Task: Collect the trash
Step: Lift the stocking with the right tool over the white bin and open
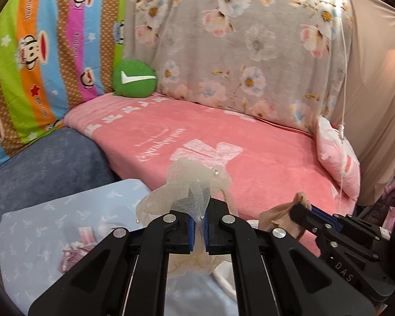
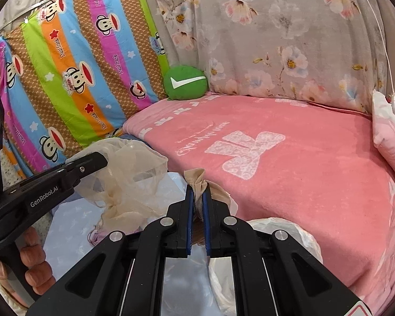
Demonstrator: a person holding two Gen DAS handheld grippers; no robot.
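Both grippers lifted above the pink fleece blanket, each pinching flimsy trash
The left gripper fingers pinch cream pearl-dotted netting, the right gripper fingers a beige wad; either may slip free

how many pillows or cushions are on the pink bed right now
2: a round green cushion in the back corner against the hung sheets, and a pink pillow at the bed's right edge. Others may be hidden outside the views.

Round cushion sits on the blanket (back corner)
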